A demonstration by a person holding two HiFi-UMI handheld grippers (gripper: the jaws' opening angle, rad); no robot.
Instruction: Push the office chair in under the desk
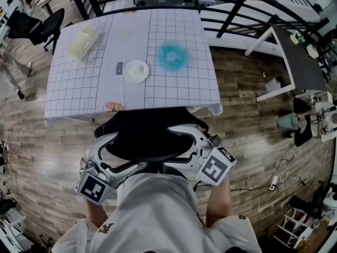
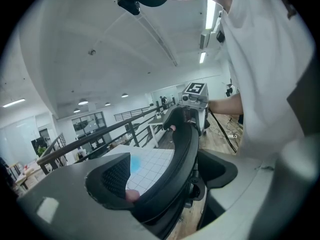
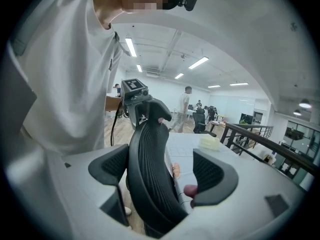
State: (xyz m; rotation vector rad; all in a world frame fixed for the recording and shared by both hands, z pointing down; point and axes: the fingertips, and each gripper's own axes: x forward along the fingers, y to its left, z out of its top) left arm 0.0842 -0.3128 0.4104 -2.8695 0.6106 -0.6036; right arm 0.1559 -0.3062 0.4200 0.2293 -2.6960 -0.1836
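The black office chair [image 1: 145, 136] stands at the near edge of the desk [image 1: 79, 88], which carries a white gridded cloth; the seat is partly under it. My left gripper [image 1: 105, 162] is at the left end of the backrest and my right gripper [image 1: 196, 140] at the right end. In the left gripper view the backrest [image 2: 182, 149] runs between the pads of my left gripper [image 2: 165, 171], with a gap on the desk side. In the right gripper view the ribbed backrest [image 3: 150, 174] lies against the left pad of my right gripper [image 3: 162, 171], clear of the other. Both are open.
On the desk lie a white plate [image 1: 136, 71], a blue fluffy patch [image 1: 172, 57] and a pale box [image 1: 82, 41]. A black railing [image 1: 231, 4] runs behind it. A second office chair [image 1: 45, 25] stands far left, a grey table [image 1: 300, 57] right, cables [image 1: 274, 181] on the floor.
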